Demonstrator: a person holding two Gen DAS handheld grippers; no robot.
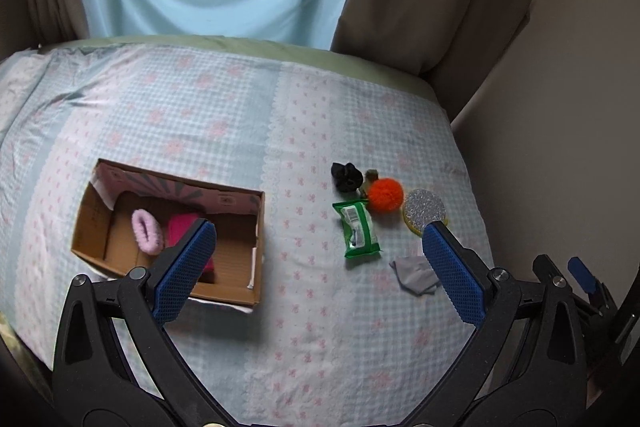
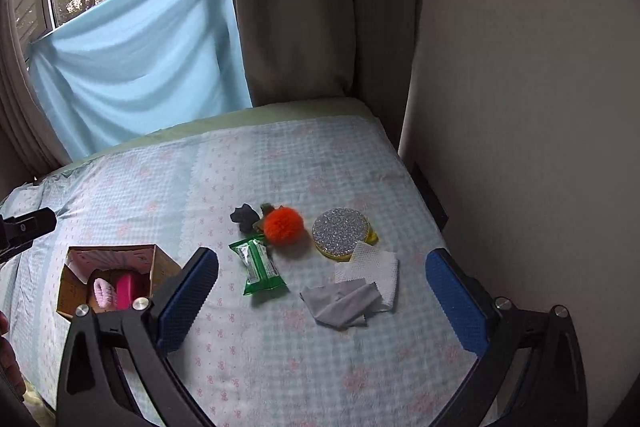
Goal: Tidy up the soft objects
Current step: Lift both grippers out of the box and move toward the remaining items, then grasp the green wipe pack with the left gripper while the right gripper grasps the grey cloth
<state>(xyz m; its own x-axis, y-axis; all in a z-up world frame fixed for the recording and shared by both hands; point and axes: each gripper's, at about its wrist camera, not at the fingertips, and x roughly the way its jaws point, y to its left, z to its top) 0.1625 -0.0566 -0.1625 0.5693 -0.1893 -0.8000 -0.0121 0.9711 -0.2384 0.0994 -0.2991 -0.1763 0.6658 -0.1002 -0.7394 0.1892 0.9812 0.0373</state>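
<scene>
1. Checked blue-and-pink bedspread (image 2: 280, 347) across the whole bed, under everything else; blue sheet (image 2: 140, 67) and brown curtain (image 2: 300, 7) hung behind it.
2. Cardboard box (image 1: 120, 239) on the spread's left part, open-topped, holding a pink fluffy ring (image 1: 147, 237) beside a magenta pad (image 1: 182, 231). Print on the inner flap too small to read.
3. Left gripper (image 1: 318, 265) held above the spread between box and loose items, blue fingers (image 1: 452, 273) spread wide, nothing pinched.
4. Right gripper (image 2: 322, 297) poised over the cloths, likewise spread wide and empty, clear of the spread.
5. White tissue (image 2: 374, 269) touching the grey cloth (image 2: 340, 301), both just in front of the glitter sponge (image 2: 340, 233).
6. Green packet (image 2: 260, 269) lying flat, left of the cloths; barcode label facing up, text illegible.
7. Orange pom-pom (image 2: 283, 225) behind the packet, touching a black scrunchie (image 2: 245, 215) on its left.
</scene>
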